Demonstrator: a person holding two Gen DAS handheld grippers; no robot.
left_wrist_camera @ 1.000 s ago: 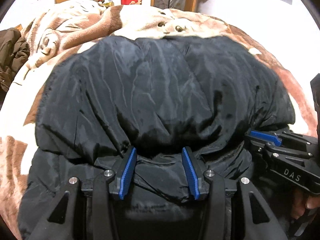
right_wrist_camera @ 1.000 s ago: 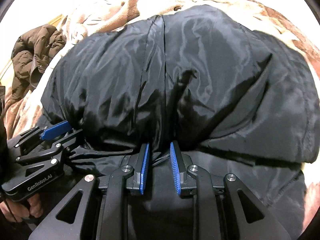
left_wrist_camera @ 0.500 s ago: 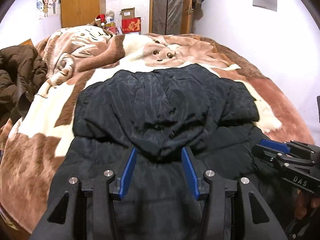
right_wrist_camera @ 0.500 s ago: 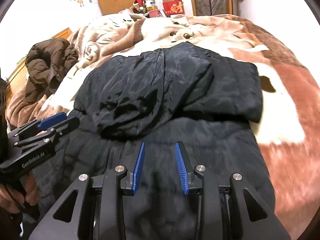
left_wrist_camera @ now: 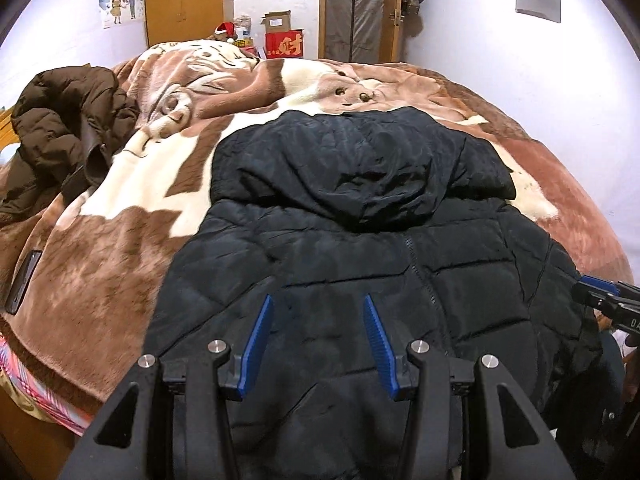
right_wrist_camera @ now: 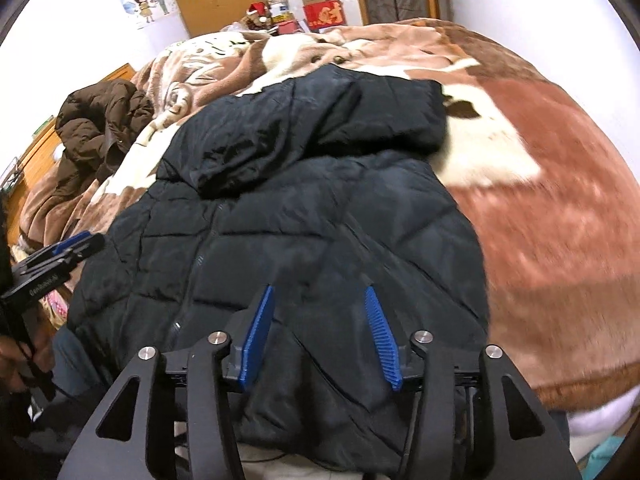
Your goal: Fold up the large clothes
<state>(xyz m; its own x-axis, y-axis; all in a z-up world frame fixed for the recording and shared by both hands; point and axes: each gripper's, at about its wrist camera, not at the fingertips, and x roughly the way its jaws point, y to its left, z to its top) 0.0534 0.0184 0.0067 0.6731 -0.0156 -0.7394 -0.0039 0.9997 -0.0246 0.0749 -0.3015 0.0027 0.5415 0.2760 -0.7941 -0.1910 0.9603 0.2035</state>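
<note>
black jacket [left_wrist_camera: 360, 264] | flat on blanket [left_wrist_camera: 120, 240] | hood folded down

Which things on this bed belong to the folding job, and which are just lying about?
Job:
black puffer jacket
its hood, lying on the jacket's body

Lying about:
brown jacket
dark phone-like slab
red box
plush blanket, only the work surface

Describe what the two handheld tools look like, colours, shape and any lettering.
Both are matte black angular frames with silver bolt heads. The left tool and the right tool each carry two ribbed blue finger pads. Seen from the other camera, the left one's side reads "GenRobot.AI" in white; the right one's lettering is cut off.
</note>
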